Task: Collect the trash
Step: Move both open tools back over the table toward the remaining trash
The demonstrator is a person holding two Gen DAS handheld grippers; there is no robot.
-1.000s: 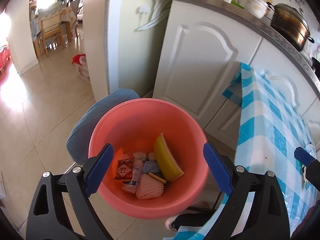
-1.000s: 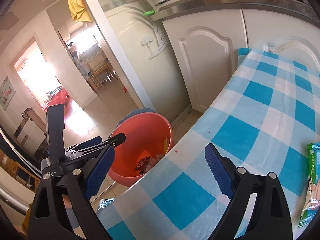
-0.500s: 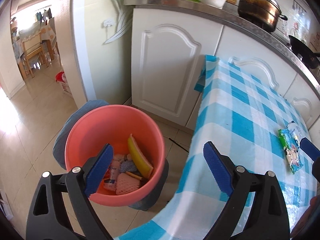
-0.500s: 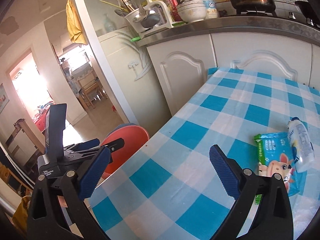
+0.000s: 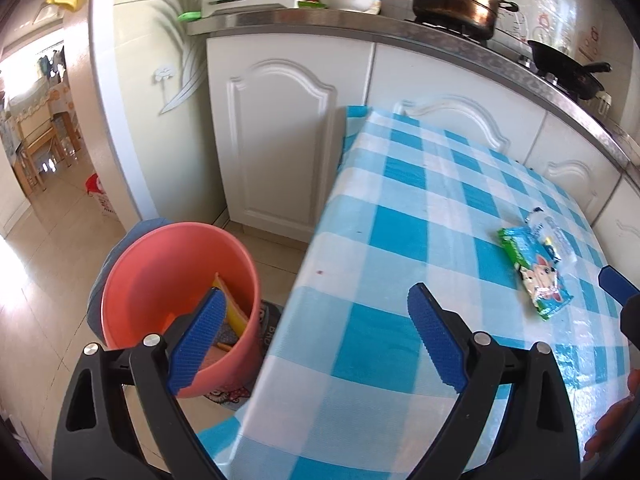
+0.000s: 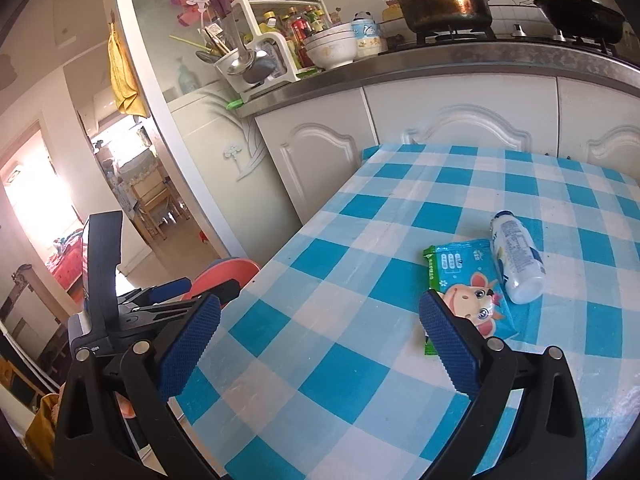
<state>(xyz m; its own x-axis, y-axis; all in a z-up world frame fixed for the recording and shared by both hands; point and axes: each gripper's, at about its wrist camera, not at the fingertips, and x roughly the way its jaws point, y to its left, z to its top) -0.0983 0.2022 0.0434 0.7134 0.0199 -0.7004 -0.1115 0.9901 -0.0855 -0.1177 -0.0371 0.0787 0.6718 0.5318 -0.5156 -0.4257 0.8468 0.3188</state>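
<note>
Tablecloth (image 6: 360, 312) lies bare between near edge and wrapper (image 6: 468, 284).

Bucket (image 5: 160, 280): contents mostly hidden behind the near wall and the left gripper's (image 5: 316, 340) left finger; only a yellow strip (image 5: 232, 304) and scraps of packaging show, type not identifiable. In the right wrist view only a sliver of the bucket's rim (image 6: 224, 272) clears the table edge.

Wipes packet (image 6: 468, 288): near corner covered by the right gripper's (image 6: 320, 344) right finger. Printed text too small to read.

Bottle (image 6: 516, 256): label text illegible. In the left wrist view it lies partly behind the packet.

Right gripper in the left wrist view: cut off by the right edge, one blue tip (image 5: 616, 284) visible.

Object under the bucket (image 5: 120, 240): mostly hidden, blue-grey, not identifiable.
</note>
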